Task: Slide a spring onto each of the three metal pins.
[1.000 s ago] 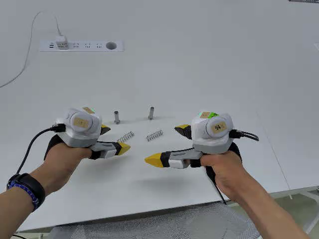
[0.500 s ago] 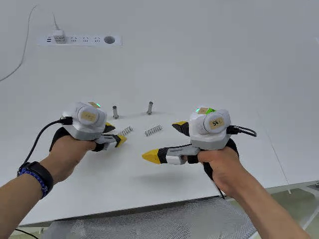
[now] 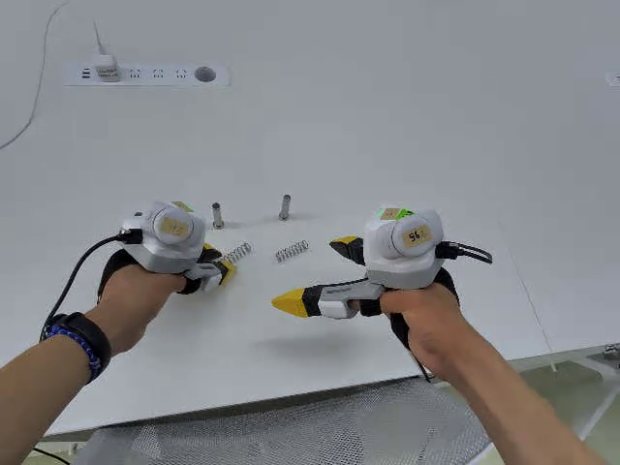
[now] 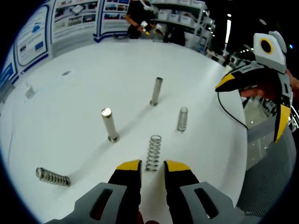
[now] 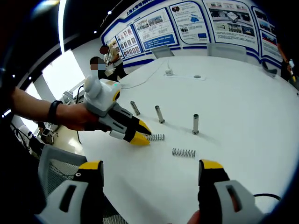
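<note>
Spring on tabletop, lengthwise along left gripper, near end at its slightly parted fingers, right gripper spread wide.

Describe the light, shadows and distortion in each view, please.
Head view: even bright light, sharp, with a soft shadow on the table under the right gripper. Left gripper view: the fisheye curves the table edge, and the pins cast faint long shadows. Right gripper view: strong glare at the upper left.

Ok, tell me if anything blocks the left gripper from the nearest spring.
Nothing visible does: the spring lies on the table just ahead of the left gripper, fingers open; both pins stand beyond it.
</note>
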The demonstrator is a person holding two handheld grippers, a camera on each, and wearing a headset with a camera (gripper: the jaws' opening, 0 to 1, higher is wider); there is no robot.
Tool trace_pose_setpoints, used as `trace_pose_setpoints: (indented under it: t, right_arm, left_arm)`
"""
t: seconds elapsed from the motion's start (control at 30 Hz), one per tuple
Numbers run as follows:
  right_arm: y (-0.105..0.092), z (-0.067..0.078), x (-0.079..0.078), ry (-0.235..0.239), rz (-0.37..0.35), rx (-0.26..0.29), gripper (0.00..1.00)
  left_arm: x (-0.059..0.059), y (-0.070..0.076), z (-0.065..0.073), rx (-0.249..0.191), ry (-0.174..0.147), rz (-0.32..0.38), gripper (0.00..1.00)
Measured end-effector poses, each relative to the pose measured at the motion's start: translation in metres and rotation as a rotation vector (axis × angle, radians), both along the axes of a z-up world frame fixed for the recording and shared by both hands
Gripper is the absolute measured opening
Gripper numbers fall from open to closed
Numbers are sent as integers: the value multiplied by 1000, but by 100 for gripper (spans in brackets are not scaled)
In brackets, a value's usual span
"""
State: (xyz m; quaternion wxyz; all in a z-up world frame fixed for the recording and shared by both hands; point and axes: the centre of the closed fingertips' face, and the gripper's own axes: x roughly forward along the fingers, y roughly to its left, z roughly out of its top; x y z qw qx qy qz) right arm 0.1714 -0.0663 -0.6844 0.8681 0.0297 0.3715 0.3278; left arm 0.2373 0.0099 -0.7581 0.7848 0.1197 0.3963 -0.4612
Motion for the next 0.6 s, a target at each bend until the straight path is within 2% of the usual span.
trace_pose_setpoints:
  t: [0.13,0.23,0.3,0.33,0.43,0.53,0.57,0.6]
  right_arm:
    - [-1,-2,-2,7,-1,-7,85]
    - [0,-1,-2,7,-2,-7,85]
    - [1,0,-2,6,1,-9,85]
    - [2,0,-2,6,1,-8,85]
    - [5,0,-3,3,4,-3,85]
    - [7,1,-3,1,8,-2,85]
    - [7,1,-4,2,8,-2,85]
    - [7,1,-4,2,8,-1,85]
  left_arm:
    - [1,-2,0,2,-19,-9,18]
    - [6,1,-2,26,-45,-2,12]
    - [8,2,-3,21,-11,35,11]
    - [6,2,-3,20,3,27,11]
    - [4,4,-3,33,2,16,11]
    - [0,6,1,27,7,12,11]
    - [-1,8,2,29,12,15,11]
    - [-3,11,2,38,35,35,11]
